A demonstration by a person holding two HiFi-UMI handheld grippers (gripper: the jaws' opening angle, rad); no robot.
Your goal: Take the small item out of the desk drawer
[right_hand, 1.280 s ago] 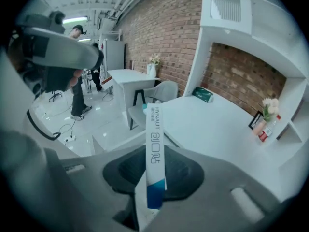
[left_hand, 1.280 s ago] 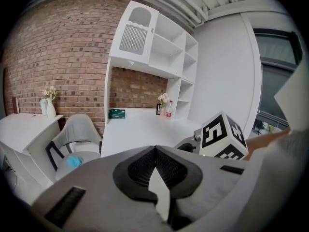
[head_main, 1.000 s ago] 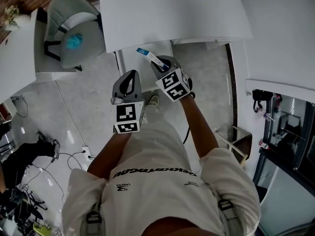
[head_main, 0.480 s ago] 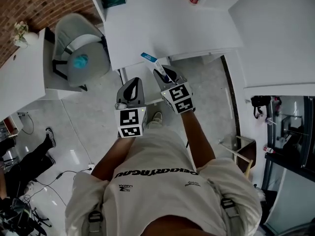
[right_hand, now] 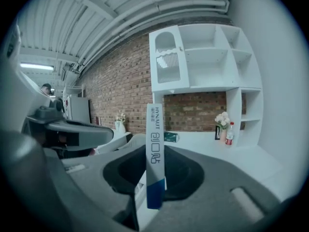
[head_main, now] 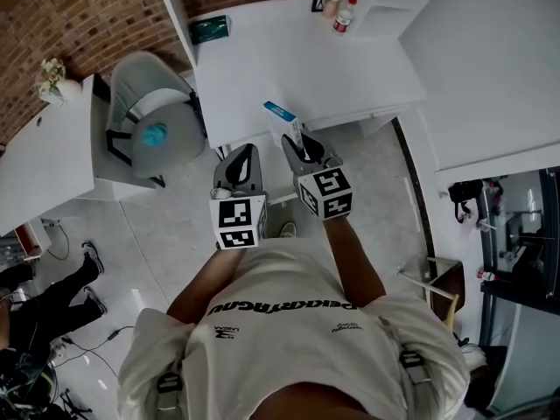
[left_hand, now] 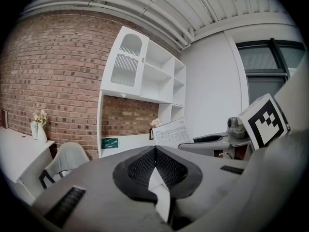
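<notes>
We look along the left gripper [left_hand: 155, 152], whose dark ribbed pads [left_hand: 141, 167] meet in one closed seam. Beyond it a brick wall [left_hand: 53, 81] carries a white shelf unit [left_hand: 145, 76], and a green box [left_hand: 109, 143] lies on the white counter [left_hand: 129, 147] beneath the shelves. A grey chair [left_hand: 65, 161] stands at lower left, near a vase of flowers [left_hand: 38, 127] on a second counter. At right we see the right gripper [left_hand: 188, 144] with its marker cube [left_hand: 264, 122], and a white printed box [left_hand: 170, 132] at its tip.
</notes>
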